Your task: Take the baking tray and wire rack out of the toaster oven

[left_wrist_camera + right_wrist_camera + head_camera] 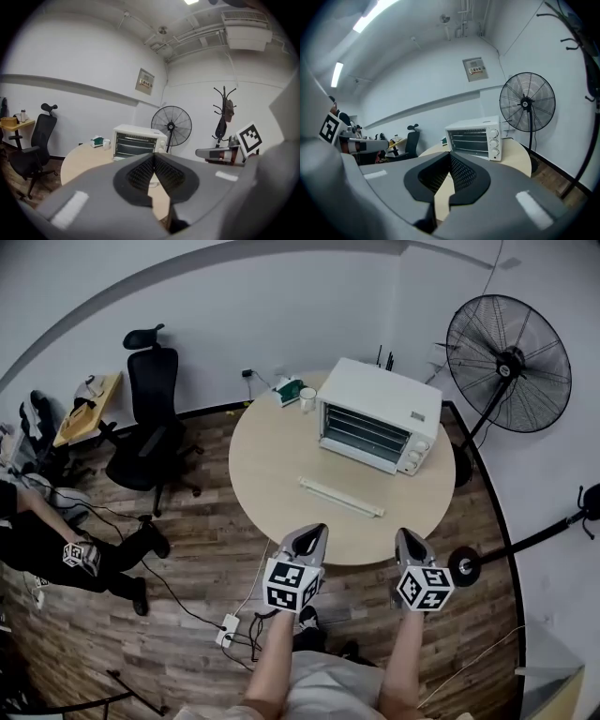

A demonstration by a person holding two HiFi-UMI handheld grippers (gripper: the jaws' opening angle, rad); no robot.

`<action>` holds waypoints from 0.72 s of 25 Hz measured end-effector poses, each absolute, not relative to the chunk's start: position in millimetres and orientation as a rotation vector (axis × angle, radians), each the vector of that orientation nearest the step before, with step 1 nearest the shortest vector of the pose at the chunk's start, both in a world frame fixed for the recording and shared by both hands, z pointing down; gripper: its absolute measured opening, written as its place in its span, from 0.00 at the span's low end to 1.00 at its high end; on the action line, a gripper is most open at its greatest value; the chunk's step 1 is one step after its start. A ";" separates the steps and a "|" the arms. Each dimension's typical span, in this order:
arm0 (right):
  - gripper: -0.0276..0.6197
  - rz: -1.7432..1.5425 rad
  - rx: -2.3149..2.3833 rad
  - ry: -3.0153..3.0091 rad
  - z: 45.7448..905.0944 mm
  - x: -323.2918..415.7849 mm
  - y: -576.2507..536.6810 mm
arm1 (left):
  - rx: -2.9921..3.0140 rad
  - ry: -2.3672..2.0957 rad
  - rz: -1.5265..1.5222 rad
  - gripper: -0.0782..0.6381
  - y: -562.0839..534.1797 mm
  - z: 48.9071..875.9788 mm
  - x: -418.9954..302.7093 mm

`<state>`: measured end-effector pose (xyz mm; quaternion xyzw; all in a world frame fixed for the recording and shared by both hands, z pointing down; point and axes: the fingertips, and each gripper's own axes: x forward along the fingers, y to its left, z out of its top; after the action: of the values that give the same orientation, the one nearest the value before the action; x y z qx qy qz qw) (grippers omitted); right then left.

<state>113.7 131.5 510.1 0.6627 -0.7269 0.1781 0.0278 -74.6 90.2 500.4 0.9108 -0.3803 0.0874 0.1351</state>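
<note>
A white toaster oven [375, 418] stands at the far side of the round wooden table [272, 465], its glass door closed. Behind the glass, shelf lines show [469, 138]; I cannot tell the tray from the rack. My left gripper [319, 531] and right gripper [403, 536] hover side by side over the table's near edge, pointing toward the oven and well short of it. Both are shut with nothing between their jaws. The oven [139, 140] lies straight beyond the left gripper [153, 156] in its own view, and beyond the right gripper [449, 154] too.
A long pale strip [340, 496] lies on the table between the grippers and the oven. A mug [307, 399] and a green item [289, 388] sit left of the oven. A standing fan [509, 362] is at the right, an office chair [148, 442] at the left, and a seated person [56, 549] further left.
</note>
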 end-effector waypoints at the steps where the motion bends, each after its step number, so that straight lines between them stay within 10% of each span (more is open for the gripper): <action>1: 0.04 0.562 2.069 -2.238 509.7 112.9 124.0 | 2.633 -1.096 0.251 0.19 81.3 501.2 -79.1; 18: 0.04 0.563 1.978 -2.182 536.8 71.0 63.9 | 2.529 -1.074 0.219 0.19 7.9 534.1 -114.5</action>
<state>71.0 63.9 536.8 0.6580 -0.7258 0.1874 0.0715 -114.5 7.9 534.1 0.9005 -0.3825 0.0778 0.1915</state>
